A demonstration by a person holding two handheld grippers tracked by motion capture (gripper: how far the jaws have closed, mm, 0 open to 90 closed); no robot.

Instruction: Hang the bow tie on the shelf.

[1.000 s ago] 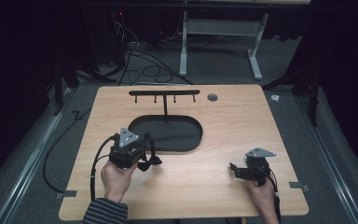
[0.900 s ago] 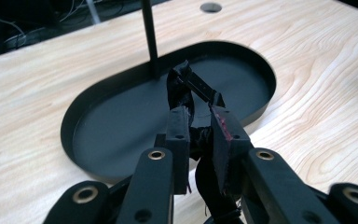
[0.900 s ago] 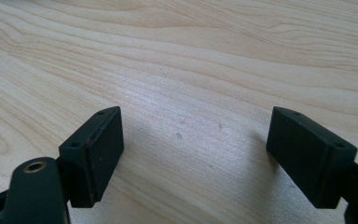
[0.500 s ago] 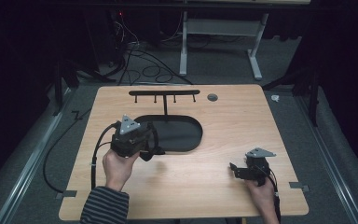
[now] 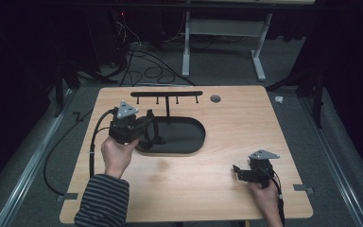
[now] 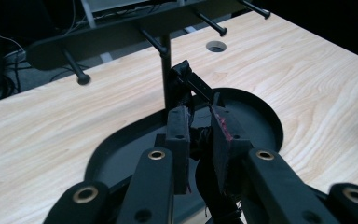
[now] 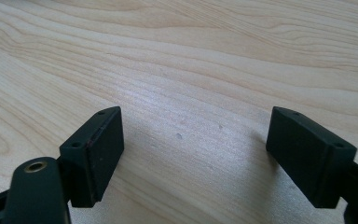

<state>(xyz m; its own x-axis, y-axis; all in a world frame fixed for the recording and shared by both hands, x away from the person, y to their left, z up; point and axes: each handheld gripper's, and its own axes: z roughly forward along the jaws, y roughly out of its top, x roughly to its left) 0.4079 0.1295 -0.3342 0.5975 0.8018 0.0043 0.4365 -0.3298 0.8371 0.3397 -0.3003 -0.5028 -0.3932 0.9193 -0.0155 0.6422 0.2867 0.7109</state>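
Wooden table (image 5: 227, 142) bears black oval-based peg rack (image 5: 179, 139)

- The rack (image 5: 167, 95), its bar with four pegs on a thin post, blocks the upper middle of the table (image 5: 227, 184) in the high view.
- The black tray (image 5: 189, 137) lies low at centre.
- The left gripper (image 5: 144, 130) sits over the tray's left end, holding a black strap (image 6: 193, 84) just before the post.
- The right gripper (image 5: 238, 171) sits lower right; bare wood lies between them.
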